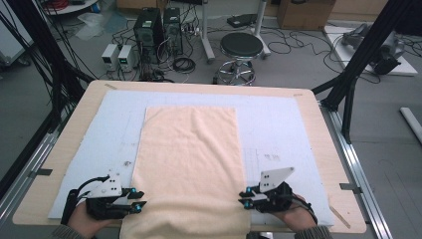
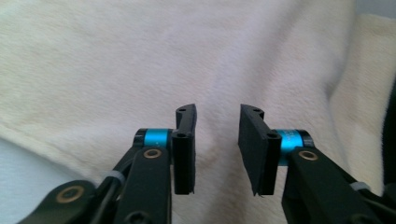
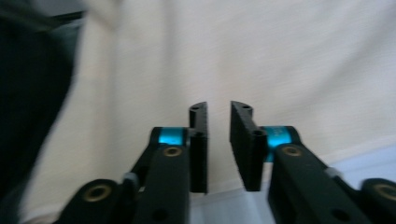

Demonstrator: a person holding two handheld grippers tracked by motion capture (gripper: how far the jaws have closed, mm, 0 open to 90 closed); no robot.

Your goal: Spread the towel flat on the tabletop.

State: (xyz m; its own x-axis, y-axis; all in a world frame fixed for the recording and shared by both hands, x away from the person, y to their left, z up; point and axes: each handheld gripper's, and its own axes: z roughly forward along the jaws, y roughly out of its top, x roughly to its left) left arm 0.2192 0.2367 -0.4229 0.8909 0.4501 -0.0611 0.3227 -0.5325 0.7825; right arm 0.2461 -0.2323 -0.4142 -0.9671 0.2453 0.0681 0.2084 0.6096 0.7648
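Item: towel (image 1: 189,164), cream, flat on the counter (image 1: 308,124), long axis running away from me, near end draped over the counter's front edge.

Left hand-held gripper (image 1: 140,199): I see its jaws apart, nothing between them; the towel's left edge lies just inward of the tips.

Right hand-held gripper (image 1: 243,195): jaws apart, empty; the right edge sits just inward.

Both stand about equally near, flanking the near end.

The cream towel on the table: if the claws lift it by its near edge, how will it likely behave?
The towel is probably floppy: its near end already droops over the table edge, and soft folds show in the left gripper view. It likely grips well, since its surface looks fuzzy. It should be light, and will probably sag between the left claw and right claw.
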